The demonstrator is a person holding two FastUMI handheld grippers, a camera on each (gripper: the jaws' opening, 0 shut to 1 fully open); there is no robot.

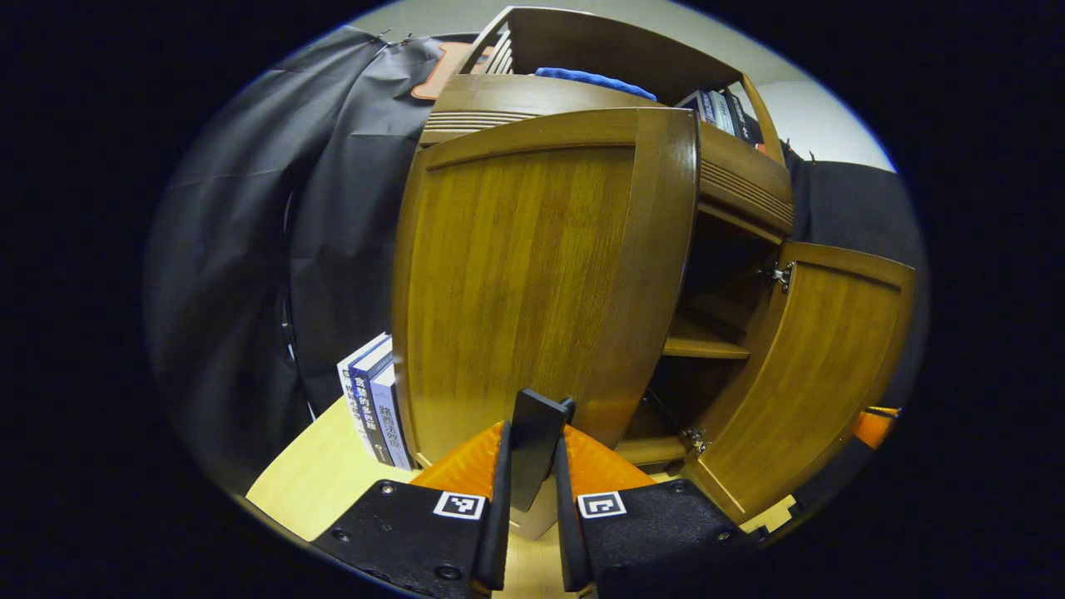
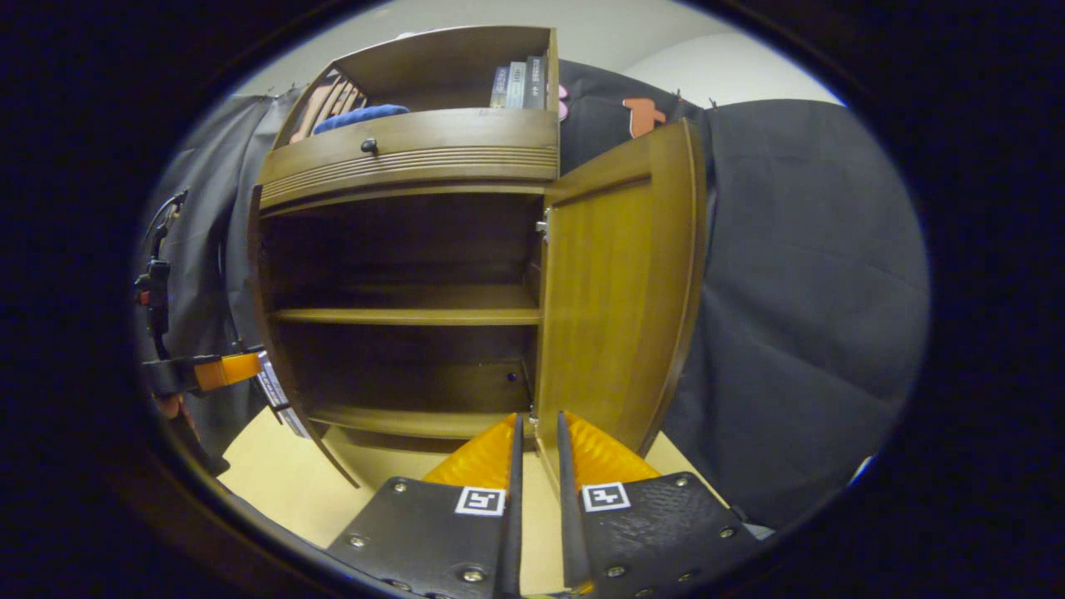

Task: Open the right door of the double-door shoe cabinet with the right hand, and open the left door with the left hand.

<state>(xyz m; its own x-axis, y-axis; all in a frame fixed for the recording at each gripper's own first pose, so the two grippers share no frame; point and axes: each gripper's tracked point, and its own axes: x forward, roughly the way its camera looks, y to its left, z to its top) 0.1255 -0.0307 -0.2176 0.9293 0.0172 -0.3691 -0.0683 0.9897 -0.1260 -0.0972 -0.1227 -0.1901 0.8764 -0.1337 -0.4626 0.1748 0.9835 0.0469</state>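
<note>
Clamping a dark handle point(image 1: 537, 441) on the left door point(image 1: 532, 283), the left gripper point(image 1: 532, 470) has its jaws narrow, both fingers pressing its sides. Right gripper point(image 2: 537, 453) jaws are nearly closed around the bottom edge of the right door point(image 2: 620, 291), contact hard to confirm. Both doors of the shoe cabinet point(image 2: 408, 158) stand swung open over a wooden tabletop point(image 2: 274, 482); shelf point(image 2: 408, 316) interior dark, books point(image 1: 374, 399) beside it partly hidden.
</note>
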